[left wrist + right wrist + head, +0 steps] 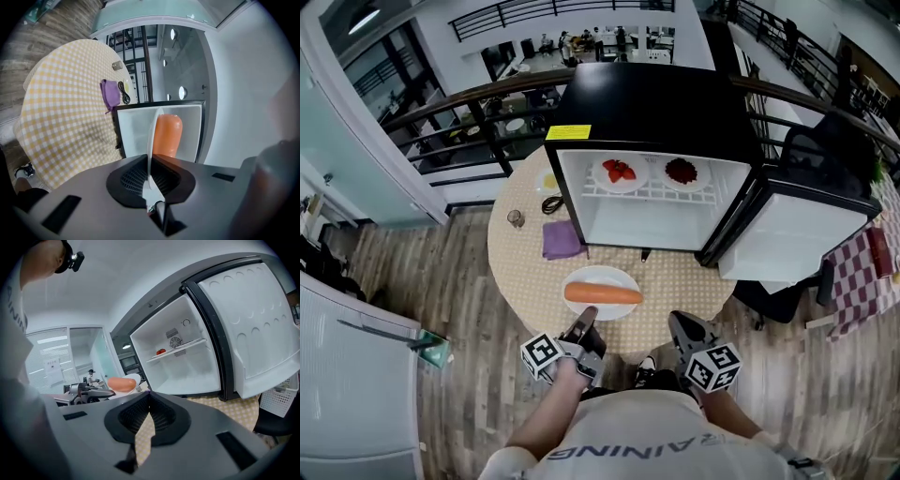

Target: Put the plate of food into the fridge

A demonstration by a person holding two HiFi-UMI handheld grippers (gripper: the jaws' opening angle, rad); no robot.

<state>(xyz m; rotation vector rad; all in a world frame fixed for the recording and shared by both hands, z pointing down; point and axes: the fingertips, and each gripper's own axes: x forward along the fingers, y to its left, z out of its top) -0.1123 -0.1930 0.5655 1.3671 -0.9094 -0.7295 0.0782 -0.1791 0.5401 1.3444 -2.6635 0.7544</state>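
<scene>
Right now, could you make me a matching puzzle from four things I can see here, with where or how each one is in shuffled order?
Things:
1. plate of food
2. purple cloth
3. fridge door
4. right gripper

States:
a. swung open
b. rim clamped by the left gripper
c. shut, holding nothing
d. lying on the table beside the fridge

Pairs: 1-b, 2-d, 3-a, 4-c

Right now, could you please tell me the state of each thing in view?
Fridge door: open.
Plate: carrying orange food, near rim gripped.
Left gripper: shut on plate.
Right gripper: shut, empty.
Fridge upper shelf: holds two plates of food.
</scene>
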